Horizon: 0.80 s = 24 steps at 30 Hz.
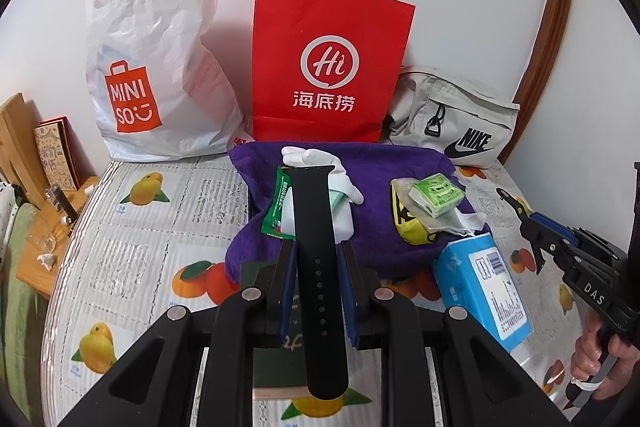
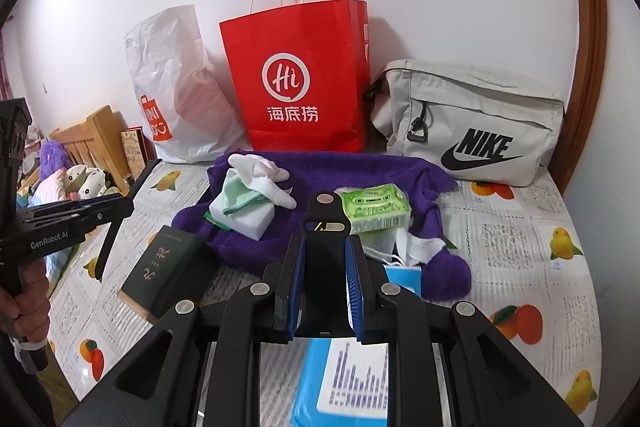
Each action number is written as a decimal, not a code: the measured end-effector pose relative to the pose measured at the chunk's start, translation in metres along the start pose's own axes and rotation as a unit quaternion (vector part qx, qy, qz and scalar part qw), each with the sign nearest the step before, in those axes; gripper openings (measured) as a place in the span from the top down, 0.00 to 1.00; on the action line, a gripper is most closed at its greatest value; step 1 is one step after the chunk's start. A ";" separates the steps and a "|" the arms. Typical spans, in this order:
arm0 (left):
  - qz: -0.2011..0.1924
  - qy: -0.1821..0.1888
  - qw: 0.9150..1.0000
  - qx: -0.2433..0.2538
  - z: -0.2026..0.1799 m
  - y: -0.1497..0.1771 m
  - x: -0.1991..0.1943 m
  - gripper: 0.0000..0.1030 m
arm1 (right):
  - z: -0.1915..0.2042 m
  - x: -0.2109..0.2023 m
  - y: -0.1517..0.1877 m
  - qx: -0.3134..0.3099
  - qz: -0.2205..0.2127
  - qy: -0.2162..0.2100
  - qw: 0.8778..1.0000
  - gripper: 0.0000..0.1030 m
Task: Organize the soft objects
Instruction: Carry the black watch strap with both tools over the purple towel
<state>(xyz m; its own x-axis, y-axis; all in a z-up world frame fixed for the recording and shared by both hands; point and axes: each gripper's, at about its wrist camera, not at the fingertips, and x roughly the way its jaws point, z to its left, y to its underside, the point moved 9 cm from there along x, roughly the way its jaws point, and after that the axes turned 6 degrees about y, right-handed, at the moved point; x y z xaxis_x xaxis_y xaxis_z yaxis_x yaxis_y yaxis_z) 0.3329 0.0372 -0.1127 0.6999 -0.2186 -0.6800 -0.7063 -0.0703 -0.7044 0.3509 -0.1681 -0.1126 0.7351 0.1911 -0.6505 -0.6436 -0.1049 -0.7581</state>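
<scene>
Right tongs [image 2: 323, 259] grip black strap [image 2: 323, 223] above table [image 2: 520, 239].

Three bags [image 2: 296, 79], two strap halves [image 1: 316, 267], perhaps two tissue packs [image 2: 376, 207].

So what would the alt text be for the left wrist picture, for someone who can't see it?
The left gripper holds a black watch strap above a table. Beyond it lies a purple towel heaped with small items, then a white bag, a red bag and a grey pouch along the wall.
</scene>
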 end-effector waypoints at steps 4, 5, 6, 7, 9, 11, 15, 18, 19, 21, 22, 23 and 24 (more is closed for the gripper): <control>0.003 -0.003 1.000 -0.002 0.005 -0.006 0.010 0.81 | -0.002 0.013 -0.006 0.007 0.002 -0.003 1.000 0.80; 0.004 -0.004 1.000 -0.003 0.006 -0.008 0.014 0.81 | -0.003 0.016 -0.007 0.008 0.003 -0.004 1.000 0.80; 0.005 -0.004 1.000 -0.004 0.008 -0.010 0.018 0.81 | -0.003 0.020 -0.008 0.009 0.004 -0.005 1.000 0.80; 0.006 -0.004 1.000 -0.005 0.009 -0.012 0.020 0.81 | -0.004 0.023 -0.009 0.010 0.006 -0.005 1.000 0.80; 0.007 -0.005 1.000 -0.006 0.011 -0.016 0.027 0.81 | -0.005 0.031 -0.012 0.010 0.007 -0.006 1.000 0.80; 0.008 -0.004 1.000 -0.008 0.014 -0.020 0.034 0.81 | -0.007 0.038 -0.015 0.009 0.009 -0.005 1.000 0.80; 0.011 -0.004 1.000 -0.011 0.017 -0.026 0.046 0.81 | -0.009 0.051 -0.020 0.006 0.013 -0.003 1.000 0.80; 0.011 -0.004 1.000 -0.011 0.019 -0.032 0.053 0.81 | -0.011 0.061 -0.026 0.004 0.013 -0.004 1.000 0.80; 0.011 -0.004 1.000 -0.012 0.020 -0.034 0.056 0.81 | -0.011 0.063 -0.028 0.004 0.013 -0.005 1.000 0.80; 0.012 -0.003 1.000 -0.013 0.021 -0.038 0.061 0.81 | -0.010 0.070 -0.032 0.002 0.014 -0.009 1.000 0.80; 0.012 -0.004 1.000 -0.014 0.022 -0.040 0.063 0.81 | -0.010 0.073 -0.033 0.001 0.015 -0.009 1.000 0.80; 0.012 -0.004 1.000 -0.014 0.024 -0.042 0.067 0.81 | -0.009 0.076 -0.035 -0.001 0.015 -0.010 1.000 0.80; 0.013 -0.004 1.000 -0.015 0.025 -0.044 0.069 0.81 | -0.008 0.079 -0.037 -0.003 0.015 -0.010 1.000 0.80</control>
<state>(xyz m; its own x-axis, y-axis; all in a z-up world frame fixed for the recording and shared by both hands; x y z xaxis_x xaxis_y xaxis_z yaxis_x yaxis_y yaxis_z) 0.4149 0.0493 -0.1337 0.6821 -0.2128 -0.6996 -0.7269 -0.0932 -0.6804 0.4349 -0.1571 -0.1363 0.7111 0.2077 -0.6717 -0.6636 -0.1174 -0.7388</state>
